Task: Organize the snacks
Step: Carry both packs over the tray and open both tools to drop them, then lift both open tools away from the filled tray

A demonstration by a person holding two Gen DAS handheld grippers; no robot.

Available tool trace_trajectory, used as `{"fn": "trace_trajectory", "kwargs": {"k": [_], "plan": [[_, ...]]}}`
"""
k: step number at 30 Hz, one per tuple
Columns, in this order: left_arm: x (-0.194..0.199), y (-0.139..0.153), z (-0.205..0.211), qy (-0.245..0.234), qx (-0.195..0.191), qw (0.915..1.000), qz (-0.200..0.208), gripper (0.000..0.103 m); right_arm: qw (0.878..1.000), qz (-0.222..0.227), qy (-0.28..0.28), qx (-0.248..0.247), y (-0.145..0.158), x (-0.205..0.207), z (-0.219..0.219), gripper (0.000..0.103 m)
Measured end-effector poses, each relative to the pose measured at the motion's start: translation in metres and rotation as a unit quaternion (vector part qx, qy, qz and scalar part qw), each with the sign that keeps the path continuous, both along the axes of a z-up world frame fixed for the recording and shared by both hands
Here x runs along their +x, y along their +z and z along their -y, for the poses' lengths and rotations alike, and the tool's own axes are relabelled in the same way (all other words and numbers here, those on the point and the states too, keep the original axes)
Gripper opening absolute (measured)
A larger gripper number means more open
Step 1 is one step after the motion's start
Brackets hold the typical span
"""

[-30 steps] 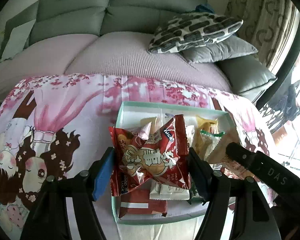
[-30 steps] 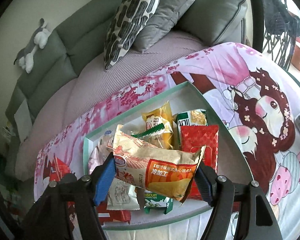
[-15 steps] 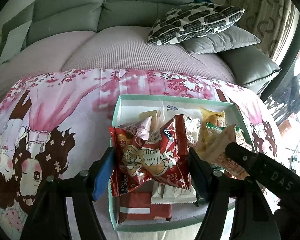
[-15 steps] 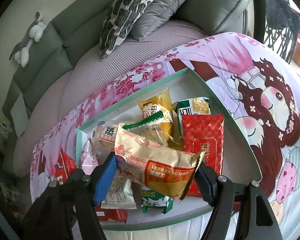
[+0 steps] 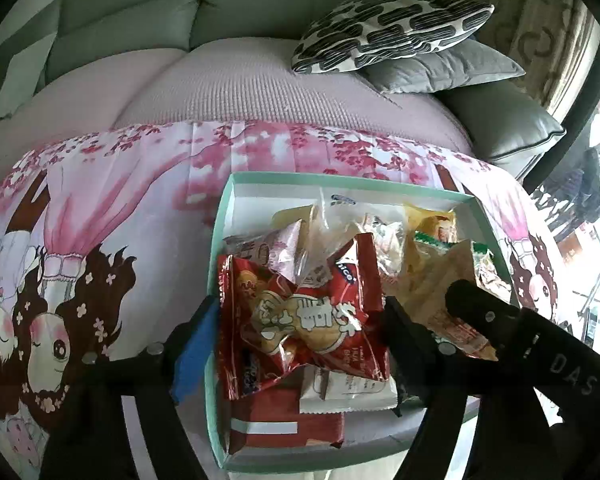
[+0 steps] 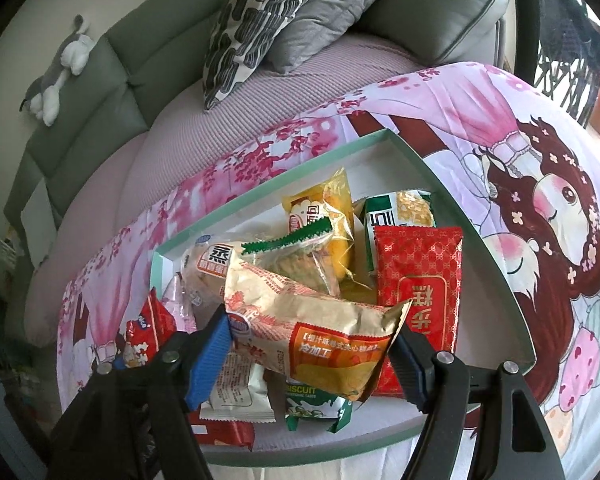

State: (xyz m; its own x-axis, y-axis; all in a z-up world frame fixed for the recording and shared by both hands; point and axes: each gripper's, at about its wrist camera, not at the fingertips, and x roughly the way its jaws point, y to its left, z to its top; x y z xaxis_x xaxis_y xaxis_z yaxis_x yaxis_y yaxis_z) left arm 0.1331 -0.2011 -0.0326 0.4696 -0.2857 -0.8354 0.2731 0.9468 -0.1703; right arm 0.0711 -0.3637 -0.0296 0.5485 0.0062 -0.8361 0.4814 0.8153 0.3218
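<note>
My left gripper [image 5: 300, 332] is shut on a crinkled red snack packet [image 5: 300, 316] and holds it above the near left part of a shallow mint-green box [image 5: 340, 178]. My right gripper [image 6: 312, 354] is shut on a gold and orange snack packet [image 6: 312, 340] over the same box [image 6: 460, 208]. The box holds several packets: a yellow one [image 6: 320, 208], a red patterned one [image 6: 420, 272], a green biscuit one [image 6: 316, 404] and a white one [image 5: 348, 392]. The right gripper's arm [image 5: 540, 344] shows in the left wrist view, and the left's red packet [image 6: 144, 332] in the right wrist view.
The box lies on a pink cartoon-print cloth [image 5: 100, 208] over a table. Behind it is a grey sofa [image 5: 228, 80] with a patterned cushion [image 5: 388, 28] and a grey cushion [image 5: 440, 66]. A plush toy [image 6: 60, 76] sits on the sofa back.
Both grippers have moved closer over the box with their packets still held. The box fills more of both views.
</note>
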Motion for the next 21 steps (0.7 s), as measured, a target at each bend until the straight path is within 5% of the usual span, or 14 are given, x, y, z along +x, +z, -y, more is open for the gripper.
{"fn": "trace_trajectory", "kwargs": {"k": [13, 21], "plan": [[-0.002, 0.003, -0.006, 0.005, -0.01, 0.9999, -0.012, 0.093, 1.0, -0.01, -0.013, -0.003, -0.002, -0.001, 0.002, 0.1], [-0.009, 0.013, -0.016, 0.009, -0.011, 0.9999, -0.007, 0.101, 1.0, -0.001, -0.012, -0.01, 0.006, -0.003, -0.001, 0.103]]}}
